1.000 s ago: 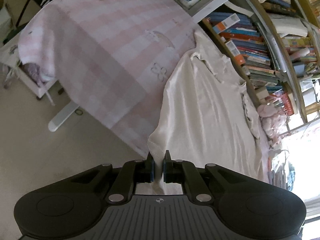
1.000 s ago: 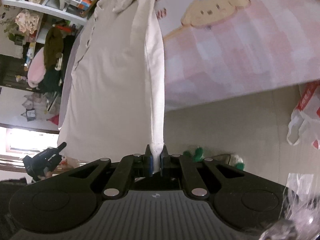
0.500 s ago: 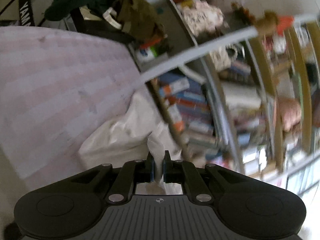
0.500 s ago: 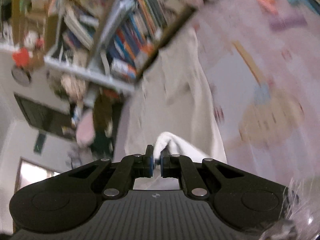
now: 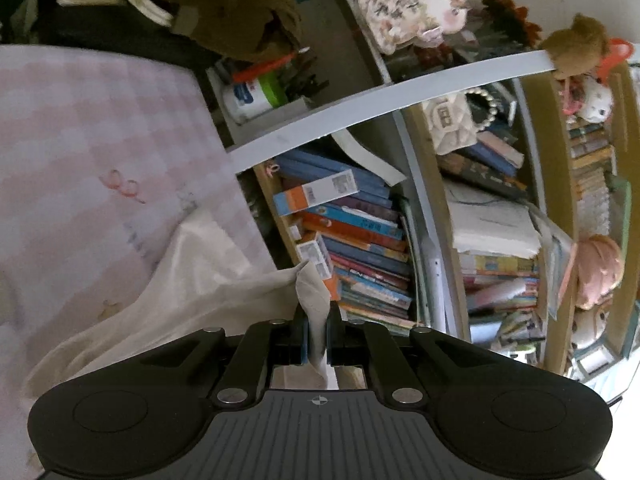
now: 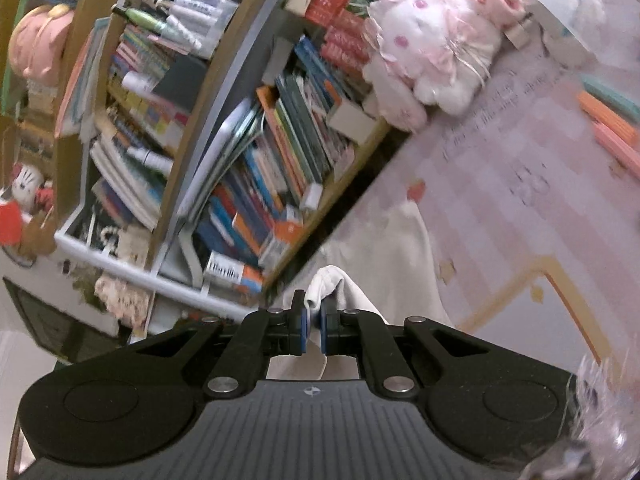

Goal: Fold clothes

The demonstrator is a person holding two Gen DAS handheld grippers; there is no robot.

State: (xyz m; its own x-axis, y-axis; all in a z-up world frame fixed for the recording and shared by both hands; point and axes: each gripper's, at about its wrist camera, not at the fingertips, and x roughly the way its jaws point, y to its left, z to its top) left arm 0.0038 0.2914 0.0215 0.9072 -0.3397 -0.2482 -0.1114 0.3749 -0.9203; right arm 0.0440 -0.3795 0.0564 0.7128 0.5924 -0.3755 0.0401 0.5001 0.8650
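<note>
Cream shirt [image 5: 192, 280] bunched at the far edge of the pink checked bedspread [image 5: 80, 140], beside the bookshelf [image 5: 360, 240] — one hem corner pinched in the left hand-held gripper [image 5: 318, 330], another in the right hand-held gripper [image 6: 313, 326]. Plush toy [image 6: 432, 48] at the bed's far corner.

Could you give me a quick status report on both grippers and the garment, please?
Left hand-held gripper shut on cream garment. Right hand-held gripper shut on it too. Garment trails onto pink checked cover. Bookshelf close ahead.
</note>
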